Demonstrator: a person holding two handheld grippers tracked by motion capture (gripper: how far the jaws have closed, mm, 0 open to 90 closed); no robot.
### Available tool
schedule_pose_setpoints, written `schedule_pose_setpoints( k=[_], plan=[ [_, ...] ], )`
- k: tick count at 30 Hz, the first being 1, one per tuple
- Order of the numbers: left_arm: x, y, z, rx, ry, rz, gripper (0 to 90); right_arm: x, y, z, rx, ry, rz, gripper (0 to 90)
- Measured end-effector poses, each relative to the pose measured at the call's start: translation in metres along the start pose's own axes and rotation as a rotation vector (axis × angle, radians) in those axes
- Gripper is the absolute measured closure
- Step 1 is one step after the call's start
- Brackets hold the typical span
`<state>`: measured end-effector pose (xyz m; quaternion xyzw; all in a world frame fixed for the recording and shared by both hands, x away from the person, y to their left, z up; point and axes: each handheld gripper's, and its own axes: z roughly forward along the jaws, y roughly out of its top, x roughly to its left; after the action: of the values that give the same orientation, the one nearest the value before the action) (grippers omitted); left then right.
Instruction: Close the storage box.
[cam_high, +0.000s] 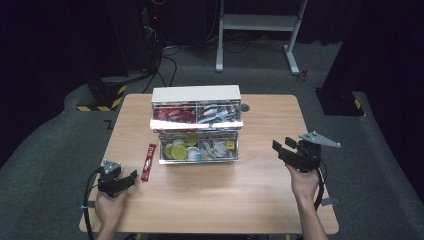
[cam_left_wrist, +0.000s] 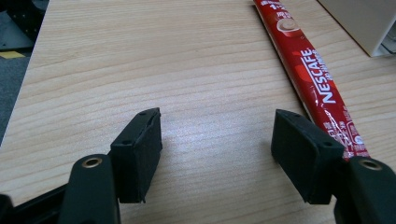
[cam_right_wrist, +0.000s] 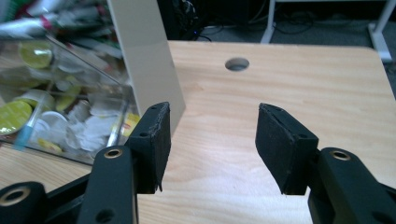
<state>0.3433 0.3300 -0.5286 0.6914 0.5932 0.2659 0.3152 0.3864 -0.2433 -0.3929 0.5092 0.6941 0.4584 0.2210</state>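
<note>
Approach step: your left gripper (cam_left_wrist: 217, 144), jaws wide, empty; coffee stick (cam_left_wrist: 312, 74) at 1 o'clock. Next: straddle stick, close.

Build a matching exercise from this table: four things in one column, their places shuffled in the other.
Things
1. red sachet
2. drawer box
3. round hole
4. right gripper

Places
A. held at the right side of the table
B. flat on the wood, left of the box
C. middle of the tabletop, drawers pulled out
D. in the tabletop, by the box's back right corner

Pairs: 1-B, 2-C, 3-D, 4-A
</note>
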Motion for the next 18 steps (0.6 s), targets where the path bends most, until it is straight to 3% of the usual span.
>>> schedule_pose_setpoints(
  k=[9,18],
  plan=[
    [0.0,0.0,0.0,-0.003,0.0,-0.001,33.6,-0.011,-0.026,0.01,0.038,-0.045,0.033,45.9],
    [0.0,0.0,0.0,0.001,0.0,0.003,33.5,-0.018,-0.049,0.021,0.078,-0.062,0.065,45.8]
  ],
)
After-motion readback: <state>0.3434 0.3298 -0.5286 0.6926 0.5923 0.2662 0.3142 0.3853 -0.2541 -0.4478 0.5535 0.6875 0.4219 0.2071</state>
